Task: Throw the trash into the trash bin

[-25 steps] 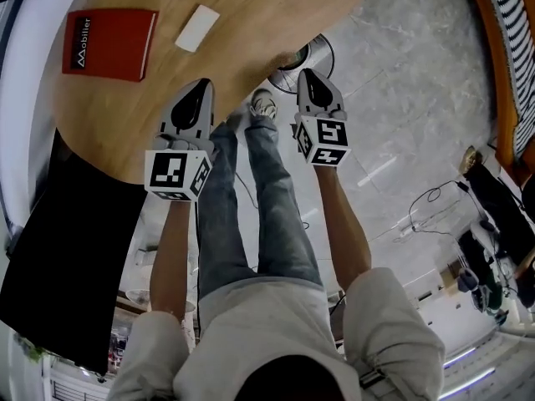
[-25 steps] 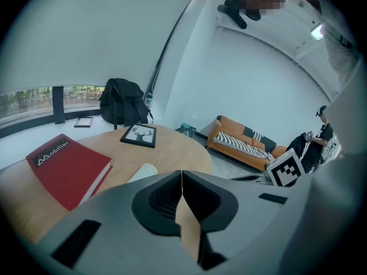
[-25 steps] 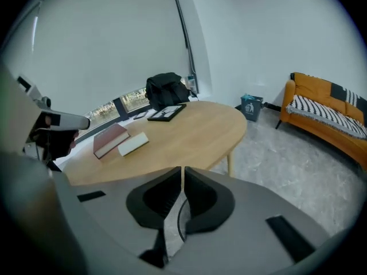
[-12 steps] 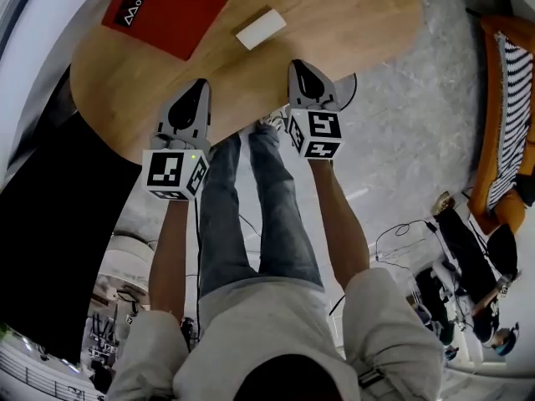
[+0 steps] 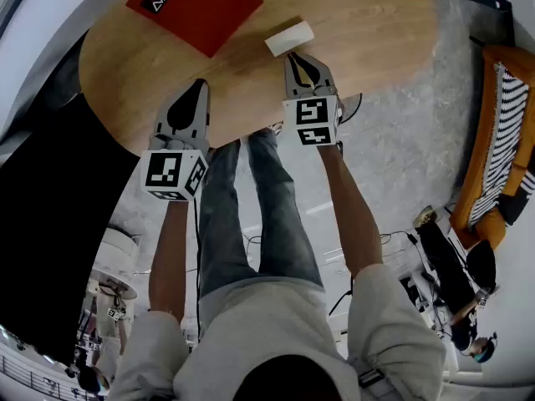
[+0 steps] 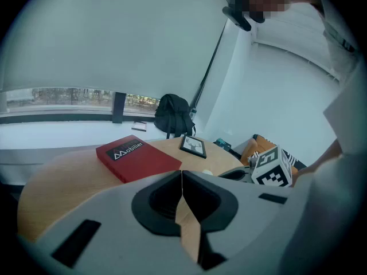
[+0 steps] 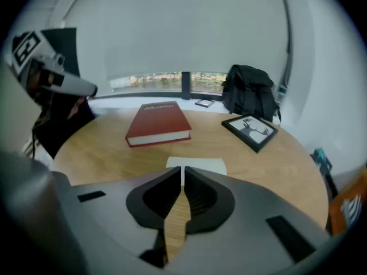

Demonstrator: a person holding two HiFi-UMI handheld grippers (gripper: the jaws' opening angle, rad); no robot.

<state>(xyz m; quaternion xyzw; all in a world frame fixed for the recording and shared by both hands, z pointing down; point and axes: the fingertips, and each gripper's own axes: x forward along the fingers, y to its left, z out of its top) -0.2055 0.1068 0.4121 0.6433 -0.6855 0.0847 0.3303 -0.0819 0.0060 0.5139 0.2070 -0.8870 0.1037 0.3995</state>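
Note:
A white crumpled piece of paper (image 5: 288, 38) (image 7: 196, 165) lies on the round wooden table (image 5: 134, 82), right of the red book. My right gripper (image 5: 298, 56) (image 7: 182, 171) hovers over the table with its tips just short of the paper's near edge; its jaws are shut and empty. My left gripper (image 5: 199, 83) (image 6: 182, 173) is above the table's near edge, further left, also shut with nothing in it. No trash bin is plainly in view.
A red book (image 5: 196, 1) (image 7: 157, 123) lies at the far left of the table and a black picture frame (image 7: 250, 130) (image 6: 193, 146) at the far right. A black backpack (image 7: 250, 90) sits behind by the window. An orange striped chair (image 5: 495, 140) stands to the right.
Both grippers have moved forward from the table's edge to over its top. The right gripper has rolled and come up close to the white paper.

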